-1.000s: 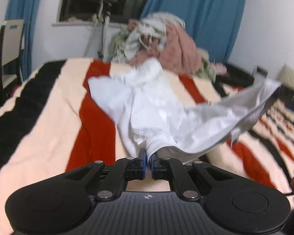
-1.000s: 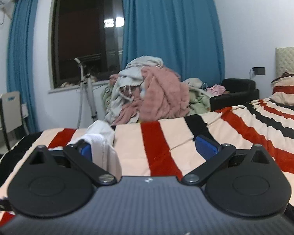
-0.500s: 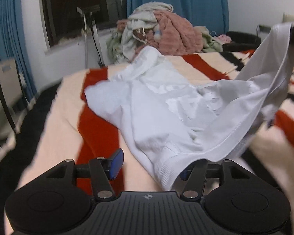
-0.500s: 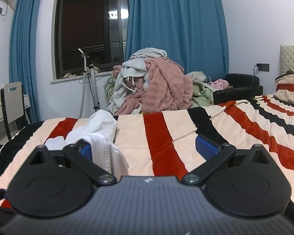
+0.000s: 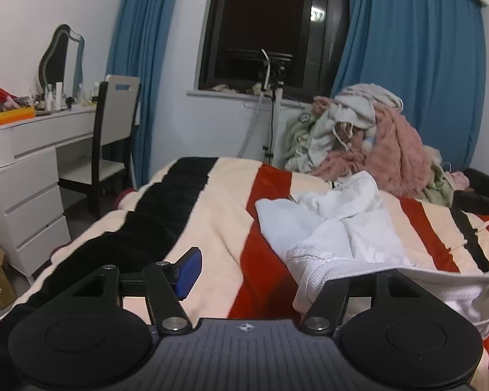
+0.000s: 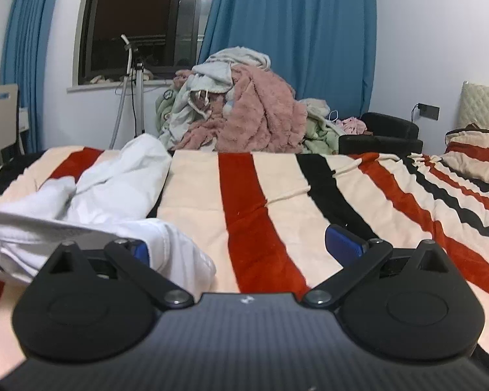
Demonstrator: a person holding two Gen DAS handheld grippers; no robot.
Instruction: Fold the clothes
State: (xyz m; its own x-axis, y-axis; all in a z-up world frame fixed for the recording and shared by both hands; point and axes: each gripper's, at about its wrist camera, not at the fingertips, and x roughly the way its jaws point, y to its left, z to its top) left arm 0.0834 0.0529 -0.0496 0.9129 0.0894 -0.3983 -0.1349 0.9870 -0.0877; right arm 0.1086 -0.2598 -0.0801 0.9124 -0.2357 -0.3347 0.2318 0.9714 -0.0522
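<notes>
- Left gripper point(image 5: 247, 272): jaws spread wide, nothing pinched btwn them. Left blue pad point(image 5: 188, 273) fully visible over the blanket; right finger is hidden under the ribbed hem of a white sweatshirt point(image 5: 339, 228), which drapes over it.
- Right gripper point(image 6: 241, 244): jaws also spread wide, not pinching anything. Right blue pad point(image 6: 344, 240) sits bare above the blanket; left pad is partly covered by white cloth, w/ the sweatshirt point(image 6: 114, 192) bunched against that side.
- The sweatshirt lies crumpled and unfolded on the bed, stretching from the grippers back toward the far edge; one sleeve or hood end is humped up near the laundry heap. Can't tell which part is which.
- Hem edge runs taut across the lower right of the left wrist view and the lower left of the right wrist view.
- Bed is covered by a striped blanket point(image 6: 244, 202): cream, red and black bands.
- Behind the bed: a big pile of laundry point(image 6: 241, 107) w/ a fuzzy pink piece on top right, pale green and grey items mixed in.
- Blue curtains point(image 6: 293, 32) frame a dark window point(image 5: 270, 22).
- Left wrist view also shows a white dresser point(image 5: 26, 176) w/ cluttered top, and a chair point(image 5: 114, 123) just beside it.
- Black armchair point(image 6: 384, 133) and striped pillow point(image 6: 476, 153) at far right.
</notes>
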